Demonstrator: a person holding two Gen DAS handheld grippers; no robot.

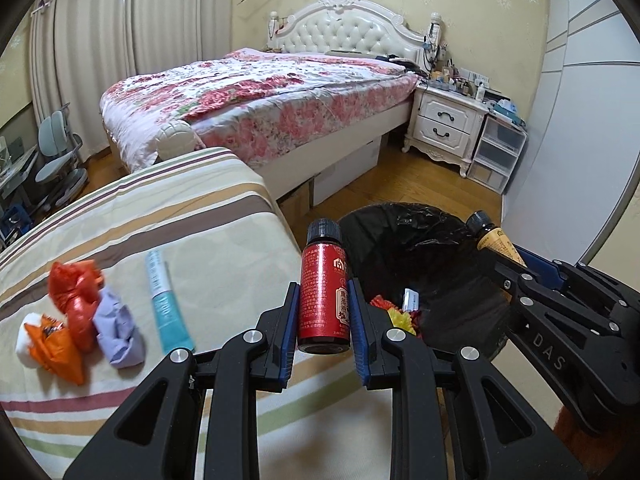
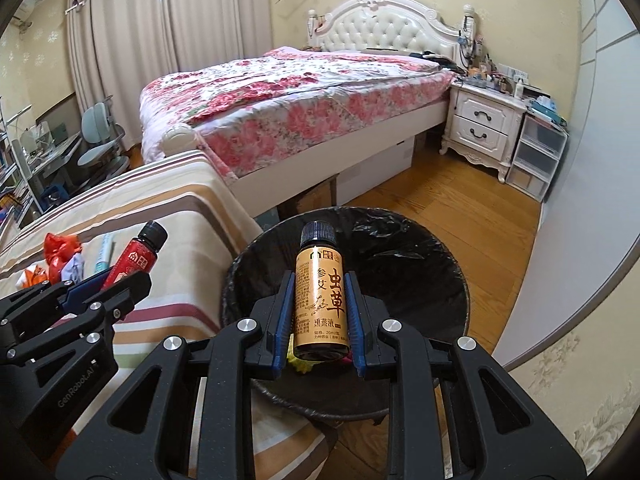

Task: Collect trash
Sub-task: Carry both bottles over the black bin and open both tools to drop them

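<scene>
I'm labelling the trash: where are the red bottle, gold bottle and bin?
red bottle (image 1: 324, 296): left wrist view, on its label.
gold bottle (image 2: 320, 304): right wrist view, on its label.
bin (image 2: 404, 240): right wrist view, on its far rim.

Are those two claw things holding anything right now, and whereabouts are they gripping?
Yes. The left gripper clamps a red bottle around its lower body, and the right gripper clamps a gold bottle the same way. Both caps stick out.
</scene>
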